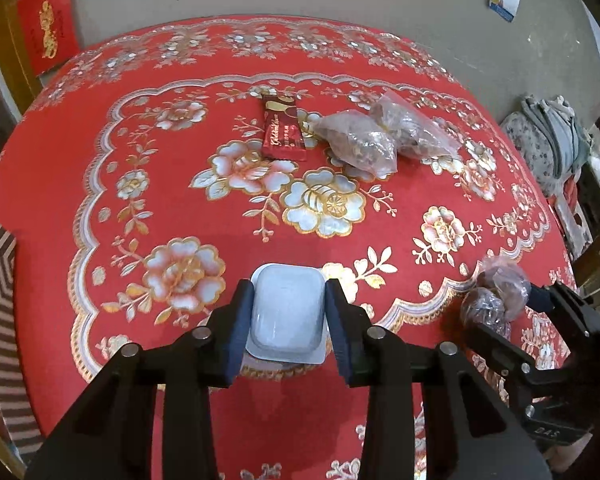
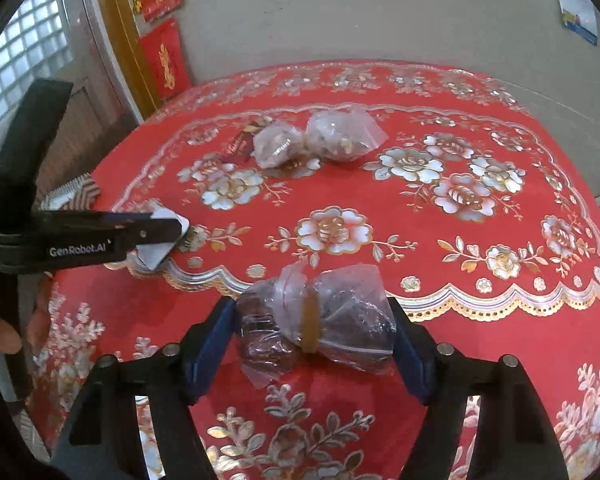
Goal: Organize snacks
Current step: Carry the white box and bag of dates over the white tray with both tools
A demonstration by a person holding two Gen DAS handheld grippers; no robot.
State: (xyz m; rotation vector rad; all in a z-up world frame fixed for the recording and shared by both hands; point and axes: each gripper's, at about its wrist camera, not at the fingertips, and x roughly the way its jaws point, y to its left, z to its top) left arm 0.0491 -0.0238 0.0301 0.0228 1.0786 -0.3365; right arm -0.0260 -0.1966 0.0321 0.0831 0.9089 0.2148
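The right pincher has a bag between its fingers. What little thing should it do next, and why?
Probably squeeze shut. The right gripper straddles the rubber-banded snack bag, which lies on the red tablecloth, and its pads seem barely to press it. The left gripper already pinches its white tub.

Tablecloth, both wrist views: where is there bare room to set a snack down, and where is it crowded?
Free: the middle of the tablecloth, between the far snacks and the white tub in the left gripper; also the stretch right of the far bags. Crowded: the far cluster with the red packet, and the near edge around the banded bag between the right gripper fingers.
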